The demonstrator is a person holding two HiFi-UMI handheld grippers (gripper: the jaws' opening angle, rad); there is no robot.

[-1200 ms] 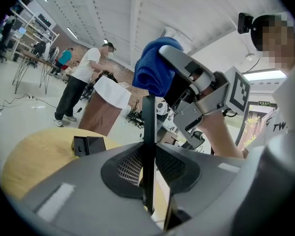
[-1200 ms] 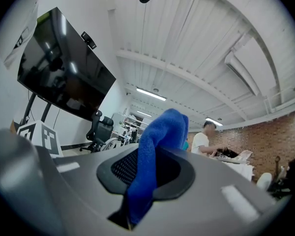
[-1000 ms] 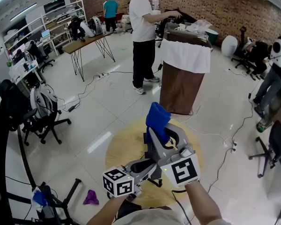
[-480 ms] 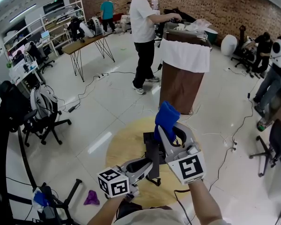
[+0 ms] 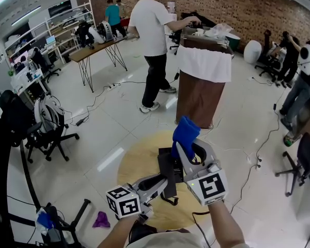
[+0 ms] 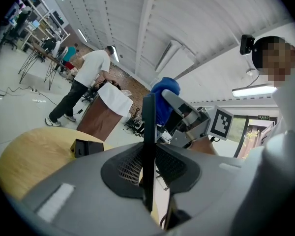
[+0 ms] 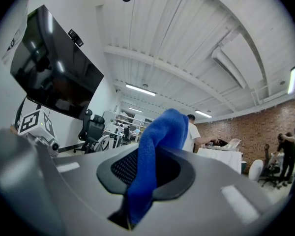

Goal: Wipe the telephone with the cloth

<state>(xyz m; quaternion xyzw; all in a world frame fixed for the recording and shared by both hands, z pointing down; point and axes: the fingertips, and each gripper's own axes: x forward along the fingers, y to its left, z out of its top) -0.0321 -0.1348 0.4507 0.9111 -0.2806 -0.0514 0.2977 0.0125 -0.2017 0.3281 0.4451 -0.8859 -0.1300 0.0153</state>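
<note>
We count one left gripper (image 5: pixel 164 182), one right gripper (image 5: pixel 182 150), one cloth (image 5: pixel 185 130), one telephone (image 5: pixel 166 167), one counter (image 5: pixel 136 161), one bin (image 5: pixel 199 99).

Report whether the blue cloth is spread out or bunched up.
Bunched up. The blue cloth is a crumpled wad pinched between the jaws of the right tool, poking out beyond their tips, not laid flat.

Fuzzy cloth (image 7: pixel 160 146), glossy smooth telephone (image 7: pixel 54 77)

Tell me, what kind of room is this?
Probably a workshop or robot lab. There are metal shelves packed with gear, a trestle worktable with people busy nearby, and a rolling office chair.
</note>
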